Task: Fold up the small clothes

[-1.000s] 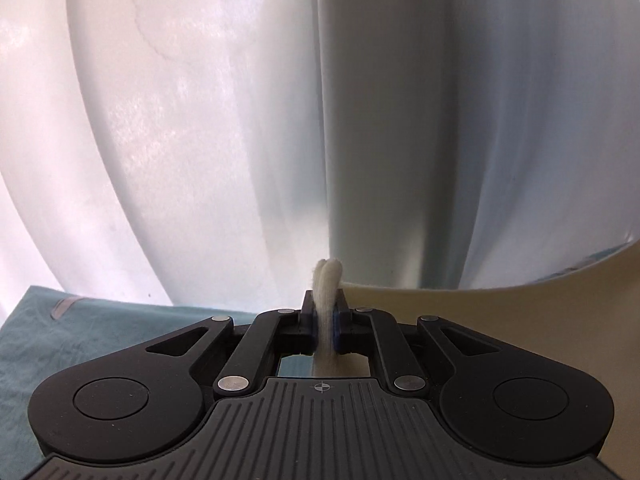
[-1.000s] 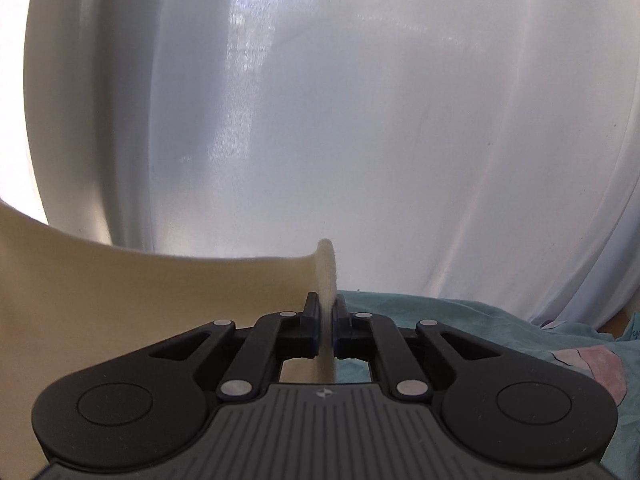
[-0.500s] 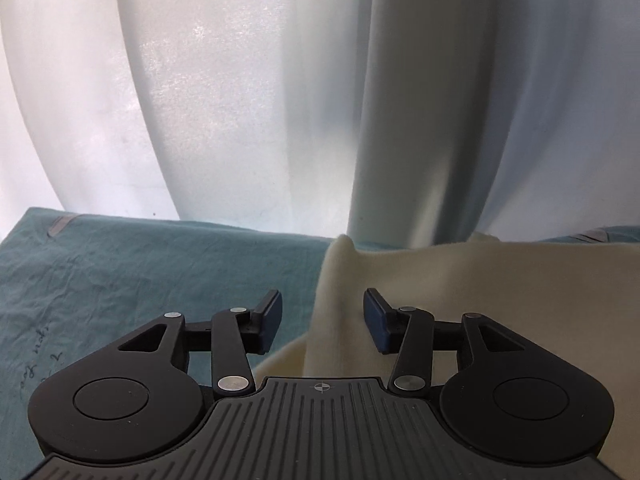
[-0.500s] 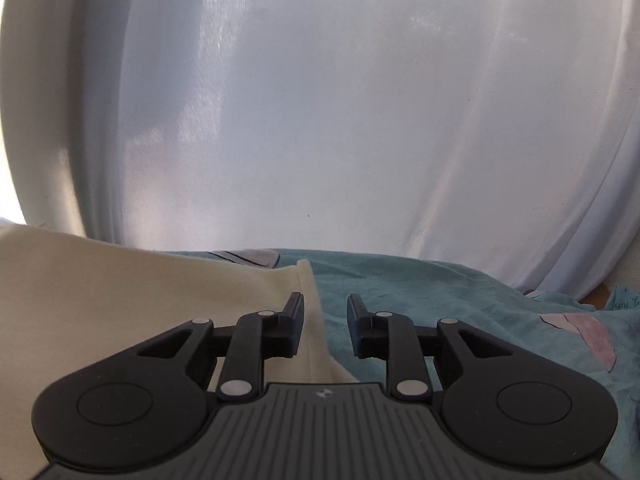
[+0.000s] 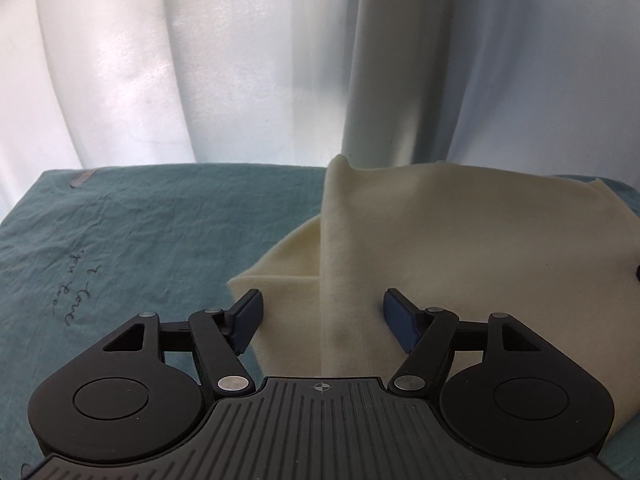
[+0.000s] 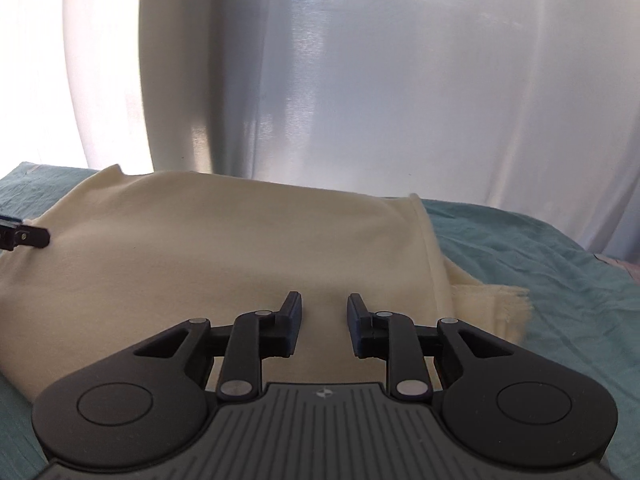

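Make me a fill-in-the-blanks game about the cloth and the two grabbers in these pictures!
1. The cream garment lies on a ____ sheet.
2. The left gripper has let go; its jaws are ____.
3. Behind the sheet hangs a white ____.
4. The right gripper holds ____ between its jaws.

Missing words: teal; opening; curtain; nothing

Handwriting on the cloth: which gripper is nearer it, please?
Left. The left gripper, jaws opening with garment between, is beside the handwriting; the right gripper is farther right.
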`<state>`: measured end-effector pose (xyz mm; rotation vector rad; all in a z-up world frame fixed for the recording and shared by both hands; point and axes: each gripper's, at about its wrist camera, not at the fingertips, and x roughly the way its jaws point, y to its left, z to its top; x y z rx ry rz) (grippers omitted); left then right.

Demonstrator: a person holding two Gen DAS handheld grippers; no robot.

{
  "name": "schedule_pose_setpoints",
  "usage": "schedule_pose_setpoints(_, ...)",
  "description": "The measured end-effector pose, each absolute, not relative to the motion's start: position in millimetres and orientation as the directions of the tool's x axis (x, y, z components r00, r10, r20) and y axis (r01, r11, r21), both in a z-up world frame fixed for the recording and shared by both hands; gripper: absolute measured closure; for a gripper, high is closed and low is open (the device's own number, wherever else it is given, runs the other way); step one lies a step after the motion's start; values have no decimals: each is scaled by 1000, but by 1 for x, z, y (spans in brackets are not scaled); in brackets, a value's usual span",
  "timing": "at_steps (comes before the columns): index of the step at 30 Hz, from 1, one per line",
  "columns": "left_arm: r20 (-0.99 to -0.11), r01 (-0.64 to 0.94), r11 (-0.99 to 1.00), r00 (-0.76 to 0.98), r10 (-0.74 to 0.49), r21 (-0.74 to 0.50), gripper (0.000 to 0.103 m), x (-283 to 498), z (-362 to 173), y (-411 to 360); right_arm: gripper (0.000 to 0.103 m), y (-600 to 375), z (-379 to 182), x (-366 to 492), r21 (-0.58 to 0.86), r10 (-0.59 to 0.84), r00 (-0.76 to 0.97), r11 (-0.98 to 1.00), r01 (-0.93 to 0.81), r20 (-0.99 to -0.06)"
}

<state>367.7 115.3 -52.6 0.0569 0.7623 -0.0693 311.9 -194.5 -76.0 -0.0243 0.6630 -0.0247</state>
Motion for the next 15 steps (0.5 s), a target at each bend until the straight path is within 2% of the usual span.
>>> schedule_pose_setpoints(6, -711, 19, 1000, 703, -5, 13, 32, 342, -45, 137, 82, -222, -67, 272, -10, -97, 755, 993, 119, -649)
schedule_pose_setpoints(8, -732, 0, 999, 681, -35, -47, 32, 334, -44, 148, 82, -227, -63, 253, 0, -88, 754, 993, 116, -651)
schedule_pose_setpoints(10, -757, -19, 994, 649, -70, -108, 31, 326, -45, 156, 82, -225, -60, 239, -48, -123, 717, 991, 124, -686)
schedule_pose_setpoints(12, -769, -30, 987, 631, -104, -158, 29, 319, -45, 162, 82, -225, -58, 227, -9, -85, 690, 994, 113, -719)
schedule_pose_setpoints(15, -778, -37, 969, 603, -175, -246, 26, 320, -48, 167, 78, -220, -50, 215, 22, -49, 699, 995, 93, -714)
